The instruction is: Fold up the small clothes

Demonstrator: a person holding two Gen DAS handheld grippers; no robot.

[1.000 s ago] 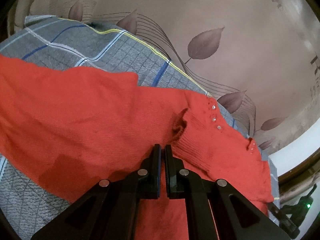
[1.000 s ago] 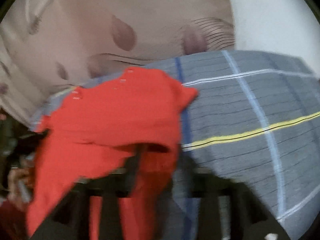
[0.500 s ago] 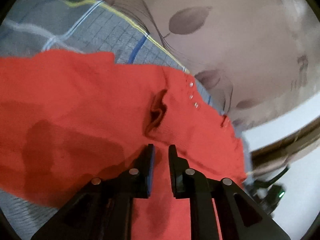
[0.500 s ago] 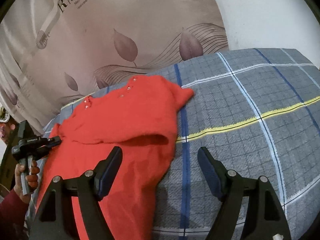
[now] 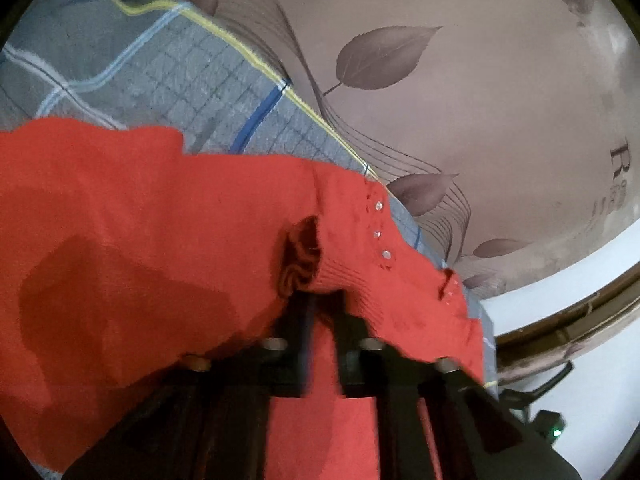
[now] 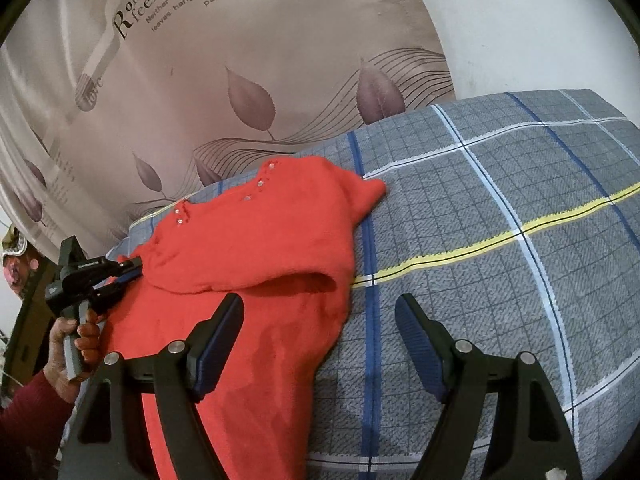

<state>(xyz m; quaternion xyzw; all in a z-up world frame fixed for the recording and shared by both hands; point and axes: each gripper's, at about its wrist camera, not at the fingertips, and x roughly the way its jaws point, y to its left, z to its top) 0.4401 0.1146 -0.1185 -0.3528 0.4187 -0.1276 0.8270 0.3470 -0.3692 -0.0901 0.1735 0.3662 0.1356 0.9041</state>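
Observation:
A red knit sweater [image 5: 160,220] with small shiny buttons lies on a grey checked bedspread [image 5: 160,80]. My left gripper [image 5: 324,300] has its fingertips tucked under a rolled ribbed edge of the sweater near the buttons, and its jaws are shut on that fabric. From the right wrist view the sweater [image 6: 260,232] is partly folded over, with the left gripper [image 6: 128,270] pinching its far left edge. My right gripper [image 6: 320,308] hovers open above the sweater's near right edge with nothing between its fingers.
The bedspread [image 6: 500,200] stretches bare to the right of the sweater. A beige leaf-print curtain [image 6: 240,60] hangs behind the bed, beside a white wall [image 6: 520,20]. A person's hand [image 6: 68,344] in a red sleeve holds the left gripper at the bed's left edge.
The left gripper moved forward to the ribbed edge, opened slightly, then closed on it. Sweater fabric that hung over the right gripper's fingers has dropped; those fingers now stand clear.

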